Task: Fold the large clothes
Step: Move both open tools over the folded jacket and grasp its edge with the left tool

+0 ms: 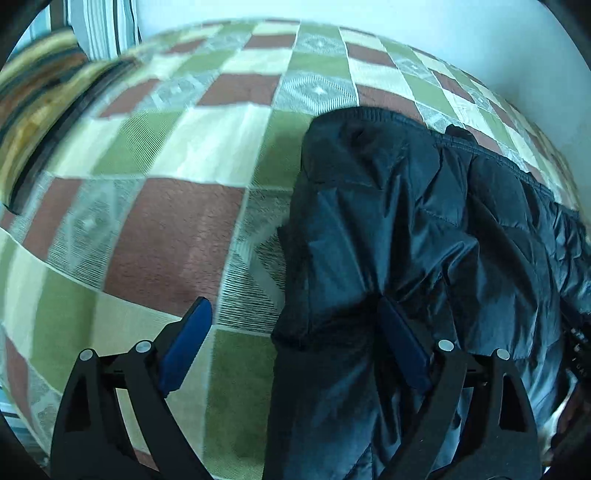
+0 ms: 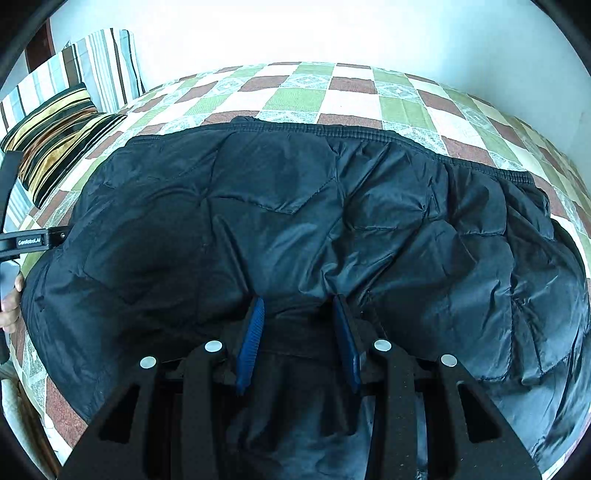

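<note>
right hand-held gripper (image 2: 297, 314) sits closest, its blue pads narrowed onto a bunched edge of the dark navy quilted puffer jacket (image 2: 295, 221). left hand-held gripper (image 1: 295, 317) gapes wide over the jacket's side edge, holding nothing. the jacket lies spread on the green, red and cream checked bed cover (image 1: 184, 147), below the striped pillow (image 2: 55, 140). judging by that, folding has barely begun.

Cool bluish daylight in both my views. Wall (image 2: 295, 33) beyond my right tool blown out white. Left view motion-smeared, worst at pillow (image 1: 33, 85). Fisheye bends bedspread (image 1: 177, 229) edges.
</note>
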Demonstrator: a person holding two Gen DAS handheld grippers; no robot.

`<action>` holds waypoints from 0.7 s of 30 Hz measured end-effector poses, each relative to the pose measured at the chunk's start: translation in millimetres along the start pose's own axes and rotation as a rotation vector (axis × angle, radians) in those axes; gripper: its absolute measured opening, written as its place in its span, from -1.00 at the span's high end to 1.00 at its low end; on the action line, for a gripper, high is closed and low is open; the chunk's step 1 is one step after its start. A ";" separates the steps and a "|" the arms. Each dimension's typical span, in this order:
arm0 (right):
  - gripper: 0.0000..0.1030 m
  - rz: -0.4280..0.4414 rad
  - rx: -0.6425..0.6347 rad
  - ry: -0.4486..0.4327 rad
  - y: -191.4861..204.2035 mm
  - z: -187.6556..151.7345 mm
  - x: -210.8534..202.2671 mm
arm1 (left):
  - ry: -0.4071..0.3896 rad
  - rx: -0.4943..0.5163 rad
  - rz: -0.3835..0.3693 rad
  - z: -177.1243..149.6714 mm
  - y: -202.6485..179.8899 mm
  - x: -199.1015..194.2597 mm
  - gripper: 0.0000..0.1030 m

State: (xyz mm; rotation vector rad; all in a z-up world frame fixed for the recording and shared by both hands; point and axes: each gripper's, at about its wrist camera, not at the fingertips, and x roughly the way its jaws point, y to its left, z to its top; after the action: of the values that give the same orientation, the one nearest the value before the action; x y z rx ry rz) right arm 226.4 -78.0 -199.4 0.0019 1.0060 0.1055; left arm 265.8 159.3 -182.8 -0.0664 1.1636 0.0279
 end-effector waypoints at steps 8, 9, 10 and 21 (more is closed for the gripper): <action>0.24 0.008 0.002 -0.012 -0.5 -2.5 0.5 | 0.106 0.020 -0.037 -1.2 -4.3 25.3 -0.90; 0.24 0.009 0.003 -0.013 -0.7 -2.6 0.8 | 0.103 0.023 -0.029 -1.4 -6.3 25.7 -0.90; 0.24 0.009 0.004 -0.014 -0.8 -3.3 0.8 | 0.095 0.027 -0.016 -2.9 -9.1 25.9 -0.90; 0.24 0.021 0.012 -0.029 -2.8 -4.3 0.0 | 0.026 0.076 0.019 -16.5 -44.8 11.7 0.18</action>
State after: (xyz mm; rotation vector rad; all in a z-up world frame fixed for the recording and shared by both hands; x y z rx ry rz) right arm 222.9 -80.9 -201.8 0.0245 0.9781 0.1183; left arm 257.9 113.4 -198.3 0.0115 1.1906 -0.0006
